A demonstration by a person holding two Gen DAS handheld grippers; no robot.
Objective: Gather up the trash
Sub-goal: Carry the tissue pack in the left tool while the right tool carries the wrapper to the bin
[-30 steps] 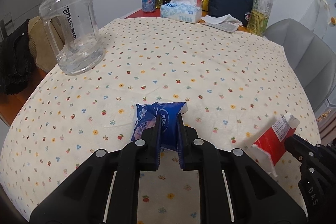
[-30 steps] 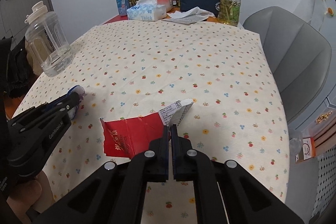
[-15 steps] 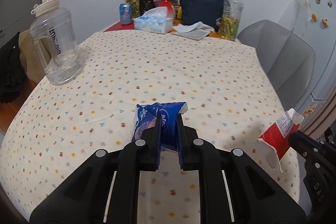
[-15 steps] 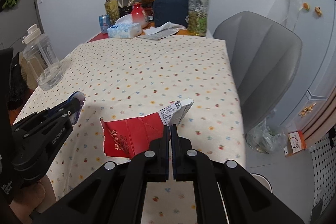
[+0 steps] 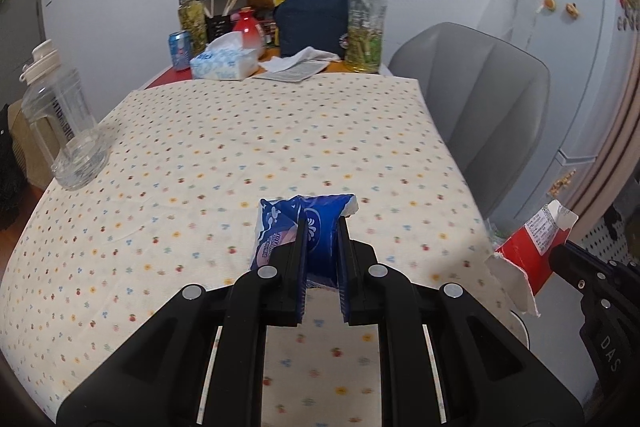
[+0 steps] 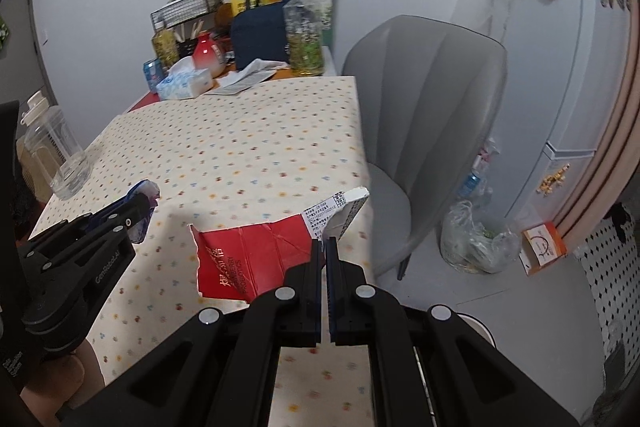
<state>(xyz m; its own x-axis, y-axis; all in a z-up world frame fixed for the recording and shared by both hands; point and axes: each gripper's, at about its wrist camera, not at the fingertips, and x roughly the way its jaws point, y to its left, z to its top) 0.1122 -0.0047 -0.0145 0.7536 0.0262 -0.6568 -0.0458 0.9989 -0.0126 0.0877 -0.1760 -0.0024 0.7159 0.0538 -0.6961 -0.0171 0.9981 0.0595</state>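
both pieces of trash had been lifted clear of the table [image 5: 224,131] within the last second, and both views had been swung towards the grey chair [image 6: 424,83] and the floor beyond it, where a clear plastic bag [image 6: 472,243] was now seen lying beside the fridge [image 6: 560,47]. from this it was judged that the pick-up was finished and the carry to a disposal point was under way; the bag was taken as a likely target, though this could not be confirmed.

the left gripper [image 5: 322,227] was seen clamped on a blue tissue packet [image 5: 316,215], its fingers held slightly apart by the soft, crinkled film, which was bunched and glossy with a white edge showing at one corner. the right gripper [image 6: 324,247] was seen pressed fully together on a red torn carton [image 6: 248,259], a thin flattened sheet of creased cardboard with a ragged white edge and a printed white label panel near the pinch. both items were held in the air above the near edge of the table, the carton close to the corner by the chair.

the floral tablecloth [image 5: 280,163] was left bare in the middle; a clear water jug [image 5: 60,131] was stood at its left edge, and a tissue box [image 5: 224,63] was kept among the clutter at the far end.
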